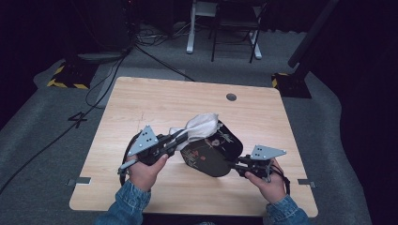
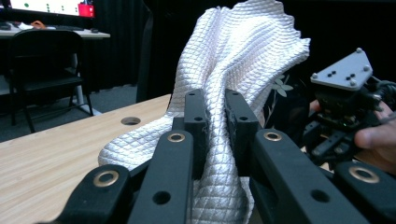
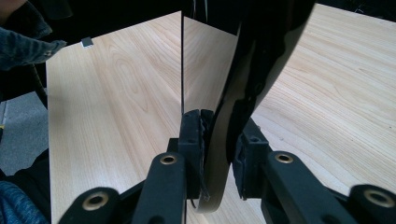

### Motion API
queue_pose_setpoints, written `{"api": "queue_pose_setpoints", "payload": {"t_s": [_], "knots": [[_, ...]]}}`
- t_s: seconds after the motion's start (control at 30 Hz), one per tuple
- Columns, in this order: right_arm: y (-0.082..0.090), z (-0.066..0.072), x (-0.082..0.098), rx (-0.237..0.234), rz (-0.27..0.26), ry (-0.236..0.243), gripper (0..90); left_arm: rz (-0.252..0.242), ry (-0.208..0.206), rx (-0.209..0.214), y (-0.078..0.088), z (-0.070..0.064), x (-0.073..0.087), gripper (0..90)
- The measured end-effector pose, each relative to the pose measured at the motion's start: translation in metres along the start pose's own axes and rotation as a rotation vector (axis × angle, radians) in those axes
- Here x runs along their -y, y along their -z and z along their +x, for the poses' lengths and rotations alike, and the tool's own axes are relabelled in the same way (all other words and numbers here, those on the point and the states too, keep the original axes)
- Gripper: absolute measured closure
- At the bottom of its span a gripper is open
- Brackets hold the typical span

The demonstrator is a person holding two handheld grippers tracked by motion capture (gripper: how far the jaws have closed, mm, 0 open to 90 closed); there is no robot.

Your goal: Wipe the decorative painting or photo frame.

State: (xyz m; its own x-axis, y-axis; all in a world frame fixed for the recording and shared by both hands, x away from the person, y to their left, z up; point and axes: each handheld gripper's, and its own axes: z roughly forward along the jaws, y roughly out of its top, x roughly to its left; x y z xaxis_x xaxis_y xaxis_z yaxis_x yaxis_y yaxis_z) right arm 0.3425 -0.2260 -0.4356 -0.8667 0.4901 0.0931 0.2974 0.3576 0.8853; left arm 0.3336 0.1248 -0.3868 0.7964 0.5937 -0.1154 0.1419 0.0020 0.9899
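At the lower right of the high view, the right gripper (image 1: 233, 165) is clamping the rim of a black decorated plate (image 1: 213, 150), tilted up above the table (image 1: 141, 103) at centre frame. Just left, the left gripper (image 1: 180, 139) is pinching a white quilted cloth (image 1: 202, 124), jaws nearly together, pressing it against the plate's upper edge

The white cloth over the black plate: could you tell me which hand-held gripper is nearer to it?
Left. The left hand-held gripper is shut on the white cloth. The right hand-held gripper clamps the black plate at its near rim, apart from the cloth.
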Motion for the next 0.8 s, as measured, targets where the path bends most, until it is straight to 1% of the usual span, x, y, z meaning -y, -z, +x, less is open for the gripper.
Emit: {"api": "queue_pose_setpoints", "payload": {"t_s": [0.1,0.17,0.3,0.37,0.5,0.6,0.67,0.8], "knots": [[0.0,0.001,0.0,-0.009,0.001,0.0,77.5,0.001,-0.006,-0.012,-0.005,0.001,0.0,81.7],[0.0,0.002,0.0,-0.019,0.002,0.006,77.9,0.002,0.001,-0.014,-0.008,0.002,0.0,81.7],[0.0,0.004,0.0,-0.02,0.007,0.015,78.0,0.012,0.007,-0.014,-0.014,0.004,0.002,81.7],[0.0,0.005,0.0,-0.031,0.007,0.014,78.2,0.012,0.003,-0.012,-0.016,0.004,0.002,81.7],[0.0,0.007,0.0,-0.054,0.009,0.012,78.5,0.014,0.012,0.0,-0.021,0.003,0.002,81.7],[0.0,0.007,0.0,-0.055,0.012,0.014,78.7,0.023,0.009,0.003,-0.024,0.002,0.002,81.7],[0.0,0.006,0.0,-0.059,0.013,0.008,78.8,0.022,0.013,0.013,-0.027,0.0,0.002,81.6],[0.0,0.007,-0.001,-0.059,0.015,0.006,78.9,0.027,0.004,0.018,-0.032,-0.004,0.001,81.6]]}}
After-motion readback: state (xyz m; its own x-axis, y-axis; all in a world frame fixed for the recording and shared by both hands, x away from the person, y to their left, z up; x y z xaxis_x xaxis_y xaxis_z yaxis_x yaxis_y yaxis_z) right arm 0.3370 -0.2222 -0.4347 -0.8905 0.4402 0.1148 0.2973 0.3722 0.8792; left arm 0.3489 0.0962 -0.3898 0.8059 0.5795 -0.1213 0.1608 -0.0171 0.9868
